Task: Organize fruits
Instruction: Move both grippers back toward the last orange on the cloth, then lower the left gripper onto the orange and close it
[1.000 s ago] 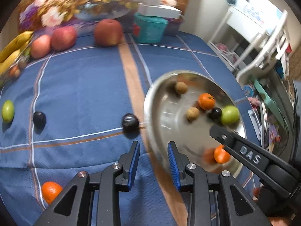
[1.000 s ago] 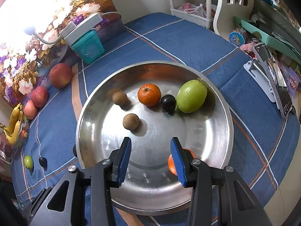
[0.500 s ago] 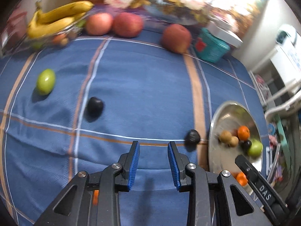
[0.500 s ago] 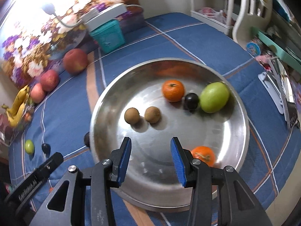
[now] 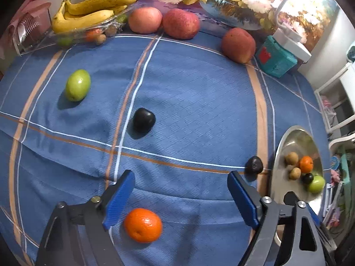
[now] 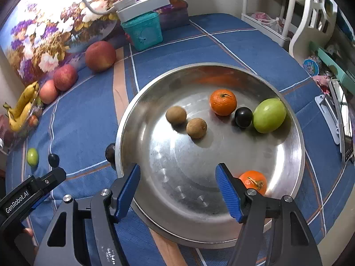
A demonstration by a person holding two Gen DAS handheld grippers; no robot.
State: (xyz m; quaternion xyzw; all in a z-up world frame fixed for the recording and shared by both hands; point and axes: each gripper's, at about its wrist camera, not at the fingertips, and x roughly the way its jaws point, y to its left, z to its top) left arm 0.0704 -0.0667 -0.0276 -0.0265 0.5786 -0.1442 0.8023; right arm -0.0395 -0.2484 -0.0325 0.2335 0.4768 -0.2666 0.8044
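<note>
Left gripper (image 5: pixel 180 194) has just sprung wide open after swinging away from the steel bowl (image 5: pixel 277 155), and now hovers over the loose tangerine (image 5: pixel 143 225) on the blue tablecloth (image 5: pixel 188 102), jaws straddling it. Looks like the next pickup! Right gripper (image 6: pixel 177 188) has opened too, empty above the bowl, where six fruits already sit, including a green fruit (image 6: pixel 269 115).

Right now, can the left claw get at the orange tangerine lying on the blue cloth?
Probably yes: the left claw is open, the orange tangerine lies on bare blue cloth beside its left finger, and nothing blocks it.
</note>
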